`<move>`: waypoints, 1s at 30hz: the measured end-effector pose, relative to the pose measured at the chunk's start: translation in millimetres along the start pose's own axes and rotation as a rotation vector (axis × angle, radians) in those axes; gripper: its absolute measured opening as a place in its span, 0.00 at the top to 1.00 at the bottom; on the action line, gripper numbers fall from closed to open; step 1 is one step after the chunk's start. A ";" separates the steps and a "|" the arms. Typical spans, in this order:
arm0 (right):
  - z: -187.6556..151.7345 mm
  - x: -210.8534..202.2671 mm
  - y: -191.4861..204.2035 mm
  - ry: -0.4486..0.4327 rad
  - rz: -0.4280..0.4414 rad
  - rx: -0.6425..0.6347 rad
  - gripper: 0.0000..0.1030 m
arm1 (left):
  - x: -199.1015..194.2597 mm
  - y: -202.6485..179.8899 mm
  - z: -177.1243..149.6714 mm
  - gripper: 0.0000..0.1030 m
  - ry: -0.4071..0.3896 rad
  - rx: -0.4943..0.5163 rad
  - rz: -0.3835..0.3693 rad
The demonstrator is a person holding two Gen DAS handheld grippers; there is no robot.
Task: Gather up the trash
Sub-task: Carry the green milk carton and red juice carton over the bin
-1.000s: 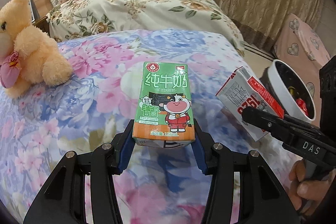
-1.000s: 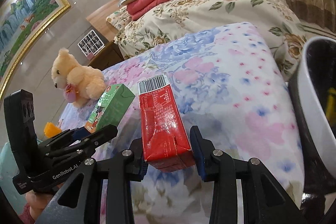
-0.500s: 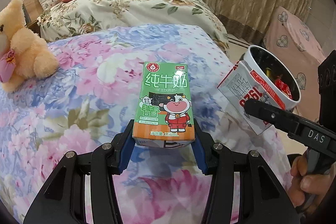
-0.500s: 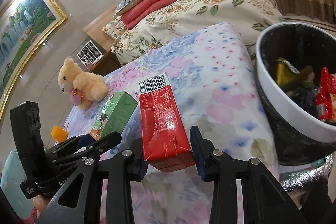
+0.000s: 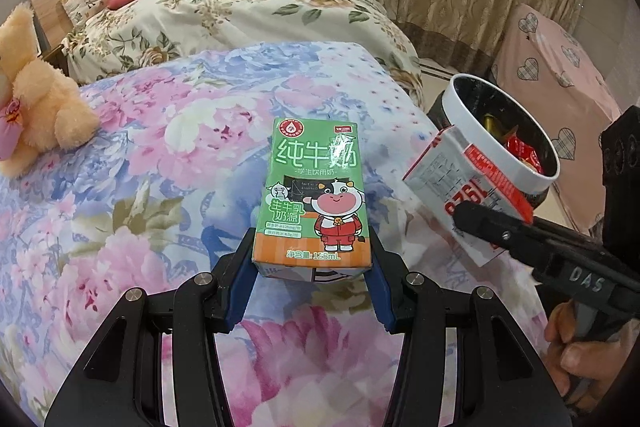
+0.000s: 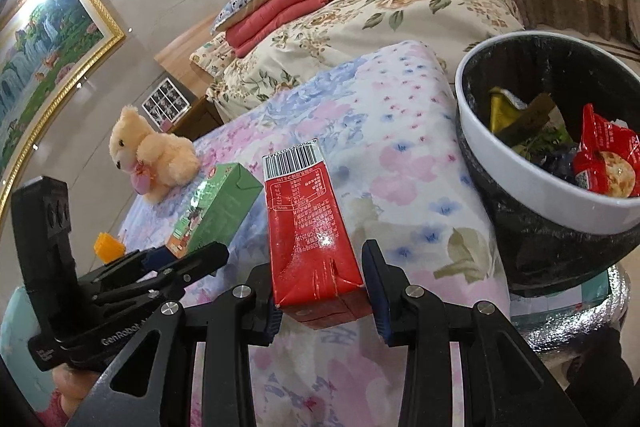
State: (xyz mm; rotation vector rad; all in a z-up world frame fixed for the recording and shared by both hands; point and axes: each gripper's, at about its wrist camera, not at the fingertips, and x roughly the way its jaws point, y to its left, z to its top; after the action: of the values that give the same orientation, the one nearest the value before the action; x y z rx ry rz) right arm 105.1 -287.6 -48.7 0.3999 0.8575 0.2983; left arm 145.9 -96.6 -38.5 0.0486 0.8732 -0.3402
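The bottom of the green milk box (image 5: 314,195) is hidden between the blue pads of the left tongs (image 5: 312,279). In the left view, part of the red and white box (image 5: 460,187) is covered by the right tongs (image 5: 492,227), so its big print is only partly seen. The teddy bear (image 5: 36,99) is cut off by the picture's left edge. In the right view, the trash bin (image 6: 532,187) is cut off at the right edge, and the things deep inside it cannot be told. The small print on the red box (image 6: 308,215) is too small to be read.
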 end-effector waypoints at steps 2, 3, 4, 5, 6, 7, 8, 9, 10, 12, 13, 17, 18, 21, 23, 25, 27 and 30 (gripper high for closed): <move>-5.2 5.0 1.4 0.009 -0.029 -0.018 0.65 | 1.4 -0.1 -4.9 0.53 0.009 -0.001 -0.001; -7.3 5.9 1.3 0.011 -0.038 -0.024 0.65 | 2.6 0.6 -7.8 0.53 0.016 -0.003 0.000; -9.6 7.7 1.6 0.013 -0.054 -0.031 0.65 | 4.3 1.9 -11.3 0.53 0.025 -0.008 0.000; -11.7 9.0 1.9 0.014 -0.070 -0.036 0.64 | 6.2 3.8 -15.2 0.53 0.037 -0.014 -0.001; -13.1 9.8 2.3 0.012 -0.076 -0.039 0.62 | 7.6 5.5 -17.3 0.53 0.045 -0.019 -0.003; -14.0 8.9 2.7 0.008 -0.080 -0.040 0.62 | 9.3 8.2 -20.4 0.53 0.055 -0.027 -0.006; -14.2 8.3 3.5 0.005 -0.086 -0.043 0.62 | 10.3 10.5 -23.1 0.52 0.061 -0.034 -0.007; -14.1 8.1 4.4 0.003 -0.094 -0.047 0.60 | 10.8 12.7 -25.3 0.52 0.065 -0.041 -0.008; -13.9 7.8 5.9 0.001 -0.101 -0.056 0.55 | 10.3 14.4 -27.0 0.52 0.062 -0.047 -0.012; -13.4 7.4 8.3 -0.003 -0.107 -0.069 0.41 | 8.3 15.7 -28.4 0.52 0.053 -0.054 -0.004; -13.2 6.9 9.6 -0.006 -0.105 -0.079 0.35 | 7.7 15.9 -28.7 0.52 0.048 -0.057 0.004; -9.6 8.7 15.1 -0.014 -0.116 -0.125 0.35 | 10.2 17.0 -29.8 0.43 0.041 -0.074 0.025; -8.4 9.6 15.7 -0.013 -0.119 -0.132 0.35 | 10.6 16.5 -29.7 0.42 0.037 -0.071 0.029; -3.9 17.0 15.4 0.004 -0.139 -0.144 0.35 | 13.0 13.2 -28.9 0.42 0.031 -0.054 0.050; -2.2 21.3 12.9 0.014 -0.147 -0.136 0.36 | 15.3 11.4 -27.7 0.42 0.028 -0.046 0.056; -2.1 23.9 11.6 0.022 -0.153 -0.129 0.44 | 16.0 9.8 -27.1 0.47 0.024 -0.038 0.053; -3.1 25.8 12.5 0.034 -0.156 -0.136 0.64 | 16.5 8.0 -26.1 0.54 0.022 -0.025 0.052; -4.4 24.5 13.0 0.031 -0.154 -0.131 0.70 | 16.3 5.7 -26.2 0.54 0.020 -0.015 0.045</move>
State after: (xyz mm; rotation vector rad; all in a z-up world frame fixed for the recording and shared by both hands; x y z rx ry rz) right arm 115.6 -265.0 -61.8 0.2062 0.8889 0.2176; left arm 137.8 -91.0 -68.4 0.0578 0.8931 -0.2911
